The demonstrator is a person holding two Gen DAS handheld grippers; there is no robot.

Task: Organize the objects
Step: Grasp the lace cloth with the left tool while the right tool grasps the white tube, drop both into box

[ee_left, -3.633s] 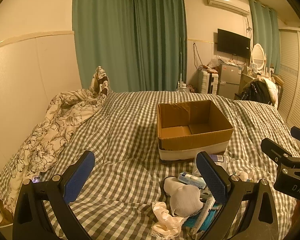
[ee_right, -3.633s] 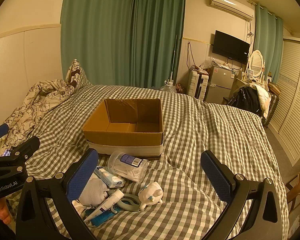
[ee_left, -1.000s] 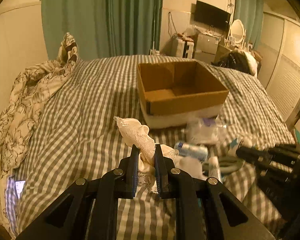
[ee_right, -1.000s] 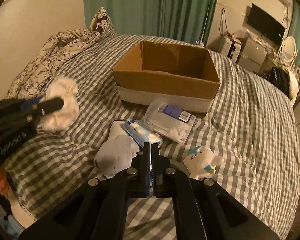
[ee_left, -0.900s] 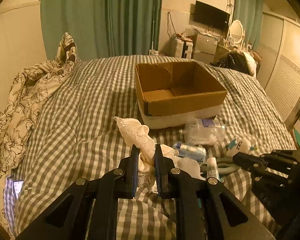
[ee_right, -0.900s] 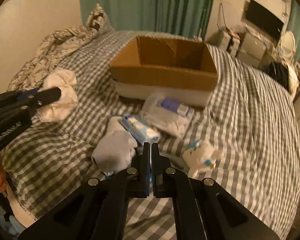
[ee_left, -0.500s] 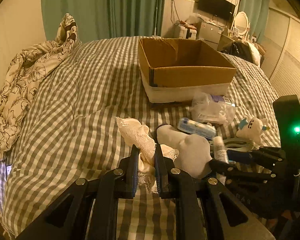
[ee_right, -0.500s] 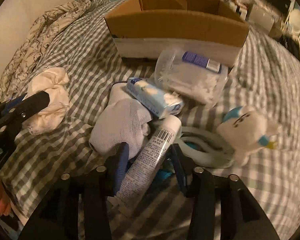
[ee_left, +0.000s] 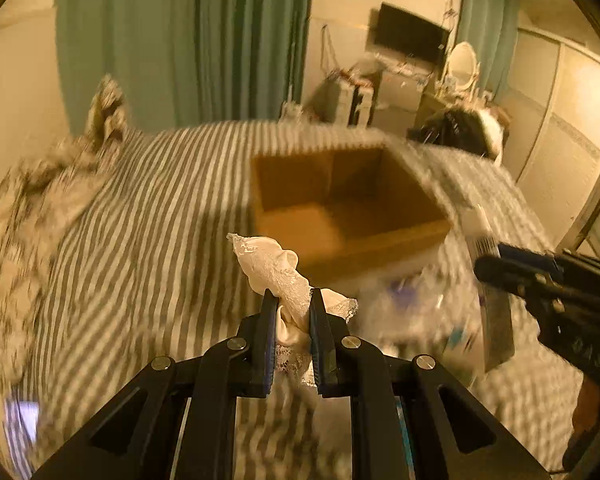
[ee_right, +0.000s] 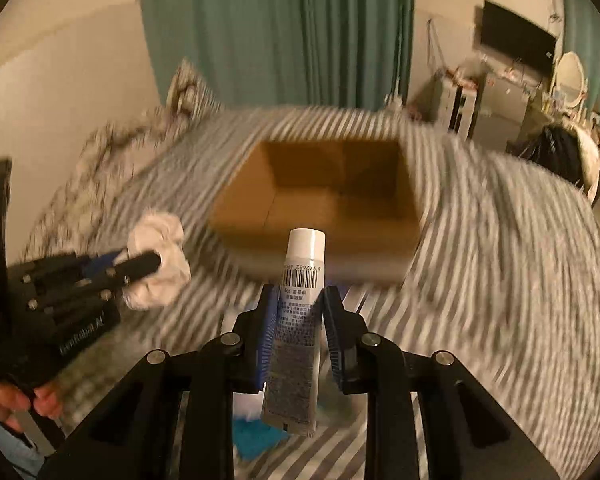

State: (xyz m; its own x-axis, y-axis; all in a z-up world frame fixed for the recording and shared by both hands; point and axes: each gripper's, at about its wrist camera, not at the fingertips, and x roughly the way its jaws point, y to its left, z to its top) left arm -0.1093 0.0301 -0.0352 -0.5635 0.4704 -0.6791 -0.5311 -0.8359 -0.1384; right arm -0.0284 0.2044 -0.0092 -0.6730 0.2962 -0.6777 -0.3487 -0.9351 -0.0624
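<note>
Two grippers we hold level: left gripper (ee_left: 291, 303) clamps lace cloth (ee_left: 275, 270), right gripper (ee_right: 298, 298) clamps tube (ee_right: 298, 320), cardboard box (ee_right: 324, 196) at frame centre.

The right tool (ee_right: 299, 304) is clamped on a white tube (ee_right: 298, 320) with a barcode, which stands nearly upright between the blue pads (ee_right: 269, 320), its white cap toward the open cardboard box (ee_right: 320, 204) on the checked bed (ee_right: 500, 280). At the left the left tool (ee_right: 140, 266), held in a hand (ee_right: 18, 404), grips a crumpled white cloth (ee_right: 160, 256) above the bedding beside the box. Beyond the bed hang green curtains (ee_right: 280, 32); the bed and box are motion-blurred.
</note>
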